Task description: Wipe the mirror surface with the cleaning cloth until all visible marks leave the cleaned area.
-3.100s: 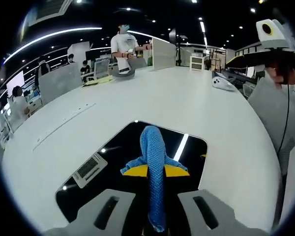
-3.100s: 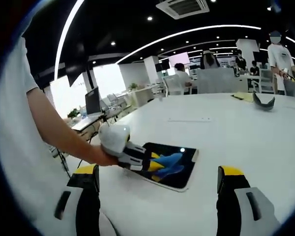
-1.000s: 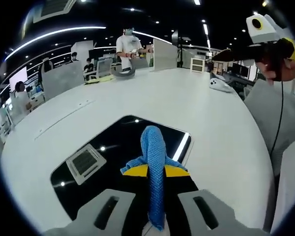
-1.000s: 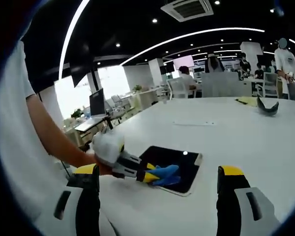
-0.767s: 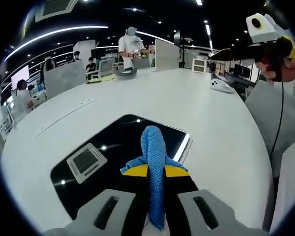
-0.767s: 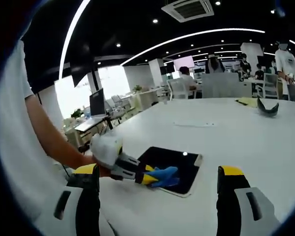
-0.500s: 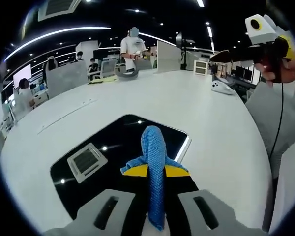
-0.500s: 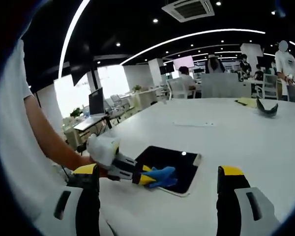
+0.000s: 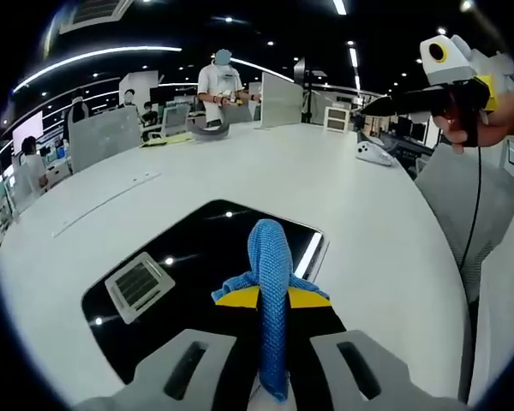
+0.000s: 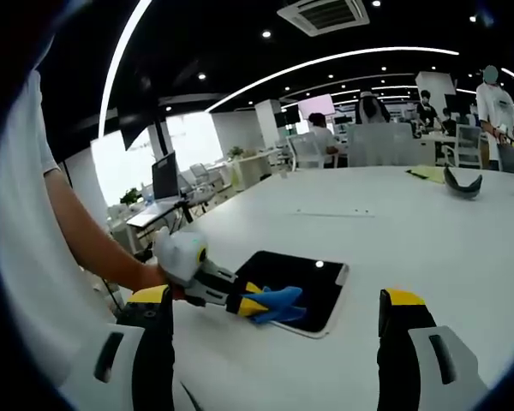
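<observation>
The left gripper (image 9: 270, 338) clamps the blue cleaning cloth (image 9: 268, 257) and presses it onto the mirror (image 9: 180, 282) (flat on the white table (image 9: 325, 180)) for wiping. The right gripper (image 10: 274, 342), jaws apart and empty, hovers near the mirror, leaving it visible.

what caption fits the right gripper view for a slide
Left claw presses a blue cloth onto the dark mirror on a white table.

dark mirror (image 9: 197, 257) flat on table, blue cloth (image 9: 270, 274) atop
</observation>
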Available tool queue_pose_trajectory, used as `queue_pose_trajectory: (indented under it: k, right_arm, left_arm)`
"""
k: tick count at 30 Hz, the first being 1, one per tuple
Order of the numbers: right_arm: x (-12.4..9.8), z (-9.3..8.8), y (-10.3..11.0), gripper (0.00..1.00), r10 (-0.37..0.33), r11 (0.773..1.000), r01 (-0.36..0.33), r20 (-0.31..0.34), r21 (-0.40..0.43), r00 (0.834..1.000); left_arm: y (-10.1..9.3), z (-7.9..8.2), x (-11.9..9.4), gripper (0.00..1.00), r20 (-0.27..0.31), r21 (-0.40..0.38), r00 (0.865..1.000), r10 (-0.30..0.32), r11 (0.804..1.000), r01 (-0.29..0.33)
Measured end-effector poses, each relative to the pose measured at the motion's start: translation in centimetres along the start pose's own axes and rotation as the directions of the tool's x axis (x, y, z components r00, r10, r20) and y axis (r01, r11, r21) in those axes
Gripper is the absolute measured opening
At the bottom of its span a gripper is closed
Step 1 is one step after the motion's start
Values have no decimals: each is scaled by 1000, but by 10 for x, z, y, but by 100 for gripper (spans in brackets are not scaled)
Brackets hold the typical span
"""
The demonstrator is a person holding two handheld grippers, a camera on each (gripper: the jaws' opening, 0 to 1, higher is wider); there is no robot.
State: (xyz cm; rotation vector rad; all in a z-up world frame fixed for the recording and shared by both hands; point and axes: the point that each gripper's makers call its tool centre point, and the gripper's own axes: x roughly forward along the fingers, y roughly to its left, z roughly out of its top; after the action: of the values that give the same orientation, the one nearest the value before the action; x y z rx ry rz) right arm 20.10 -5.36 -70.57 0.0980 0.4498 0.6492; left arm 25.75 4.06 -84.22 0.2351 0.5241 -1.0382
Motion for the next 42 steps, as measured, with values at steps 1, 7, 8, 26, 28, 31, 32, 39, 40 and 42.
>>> queue_pose_trajectory:
  k: [1, 7, 8, 26, 28, 31, 32, 39, 40, 42]
  right_arm:
    - [0, 0, 0, 100, -2, 1000, 2, 2, -1, 1000]
    - [1, -2, -1, 100, -5, 1000, 5, -3, 11, 1000]
    - [2, -2, -1, 100, -4, 1000, 4, -4, 11, 1000]
    - [3, -5, -1, 100, -9, 1000, 10, -12, 18, 1000]
    - [4, -4, -1, 100, -9, 1000, 9, -11, 16, 1000]
    - [5, -4, 0, 100, -6, 1000, 6, -12, 14, 1000]
    - [5, -4, -1, 100, -6, 1000, 6, -12, 13, 1000]
    - [6, -5, -1, 100, -2, 1000, 2, -17, 11, 1000]
    - [6, -5, 0, 100, 0, 1000, 1, -18, 9, 1000]
    - [6, -5, 0, 100, 2, 1000, -2, -19, 10, 1000]
  left_arm:
    - [0, 0, 0, 7, 1, 1, 1000, 1, 1000, -1]
    - [2, 0, 0, 7, 9, 19, 1000, -10, 1000, 10]
    - [2, 1, 0, 7, 10, 23, 1000, -14, 1000, 13]
    - [10, 2, 1, 7, 18, 44, 1000, -18, 999, 18]
    - [11, 1, 2, 7, 18, 45, 1000, -20, 999, 20]
    - [12, 2, 2, 7, 18, 45, 1000, -20, 999, 19]
    - [13, 2, 2, 7, 18, 46, 1000, -19, 999, 18]
    - [16, 2, 2, 8, 18, 48, 1000, -19, 999, 18]
    - [16, 3, 2, 8, 17, 47, 1000, -19, 999, 18]
    - [17, 3, 2, 8, 15, 48, 1000, -19, 999, 18]
